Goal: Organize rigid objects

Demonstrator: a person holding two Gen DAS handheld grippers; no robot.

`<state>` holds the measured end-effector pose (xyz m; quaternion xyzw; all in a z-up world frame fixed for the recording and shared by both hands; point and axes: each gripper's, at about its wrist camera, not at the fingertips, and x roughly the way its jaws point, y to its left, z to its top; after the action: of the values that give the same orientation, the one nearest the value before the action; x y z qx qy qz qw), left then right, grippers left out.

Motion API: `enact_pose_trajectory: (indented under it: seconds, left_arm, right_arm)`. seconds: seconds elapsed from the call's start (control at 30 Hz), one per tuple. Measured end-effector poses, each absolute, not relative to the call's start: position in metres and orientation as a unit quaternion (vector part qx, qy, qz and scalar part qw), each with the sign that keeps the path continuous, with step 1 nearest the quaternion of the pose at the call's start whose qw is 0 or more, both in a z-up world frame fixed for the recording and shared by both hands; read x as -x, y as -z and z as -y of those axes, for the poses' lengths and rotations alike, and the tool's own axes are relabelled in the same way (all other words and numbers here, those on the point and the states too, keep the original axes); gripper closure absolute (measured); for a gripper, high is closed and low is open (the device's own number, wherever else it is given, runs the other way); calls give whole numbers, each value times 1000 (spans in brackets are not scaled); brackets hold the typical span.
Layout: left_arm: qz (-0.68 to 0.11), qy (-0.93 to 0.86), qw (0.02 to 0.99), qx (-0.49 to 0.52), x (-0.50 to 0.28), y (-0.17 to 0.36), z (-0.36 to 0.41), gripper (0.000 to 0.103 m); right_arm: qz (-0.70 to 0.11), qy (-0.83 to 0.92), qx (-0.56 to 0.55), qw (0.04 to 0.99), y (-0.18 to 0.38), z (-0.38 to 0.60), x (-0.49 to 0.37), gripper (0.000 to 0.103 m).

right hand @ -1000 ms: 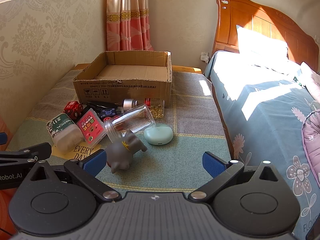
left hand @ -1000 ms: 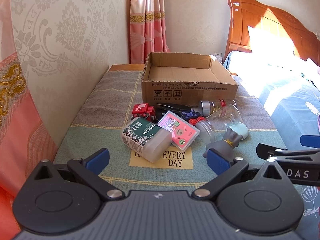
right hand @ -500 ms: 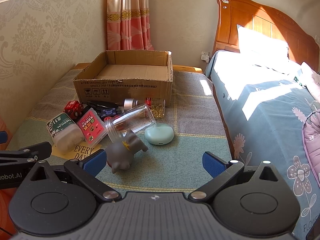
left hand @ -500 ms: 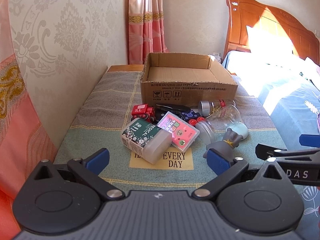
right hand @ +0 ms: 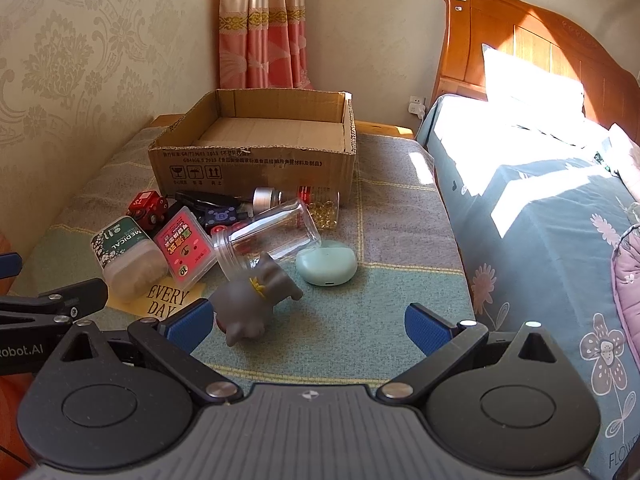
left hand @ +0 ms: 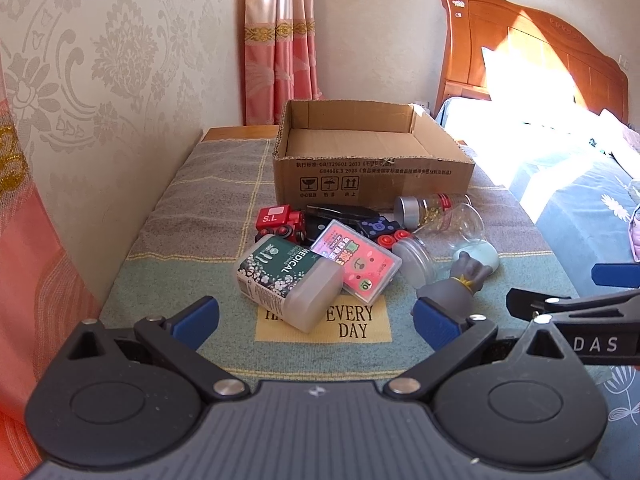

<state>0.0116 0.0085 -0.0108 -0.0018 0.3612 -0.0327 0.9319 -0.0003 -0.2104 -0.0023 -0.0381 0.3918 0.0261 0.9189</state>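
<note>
Both grippers are spread wide with nothing between the blue pads. The left gripper point(left hand: 316, 320) hovers low over the near edge of the blanket-covered bench point(left hand: 200, 216), and the right gripper point(right hand: 308, 326) sits just beside it on the bed side.

The open cardboard box point(left hand: 372, 168) stands toward the far end of the bench, nothing visible in it. The clutter is piled right in front of its near wall: a green MEDICAL container point(left hand: 288, 280) lying on its side over the "EVERY DAY" patch point(left hand: 352, 322), a pink card case point(left hand: 356, 266) leaning against it, a red toy train point(left hand: 280, 222) behind, a clear plastic jar point(right hand: 266, 240) tipped over, and a small bottle of yellow capsules point(right hand: 316, 202) up against the box. A grey cat figurine point(right hand: 254, 298) lies on its side nearest the right gripper, with a mint earbud case point(right hand: 326, 262) just beyond it.
</note>
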Motion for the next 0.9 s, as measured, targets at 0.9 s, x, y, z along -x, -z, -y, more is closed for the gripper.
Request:
enact_pose_trajectory:
  seconds: [0.9]
  left_arm:
    - [-388,49,920,5,-40,59,-48,0]
  right_arm:
    - [-391,-130,82,907,47,203,-50,0]
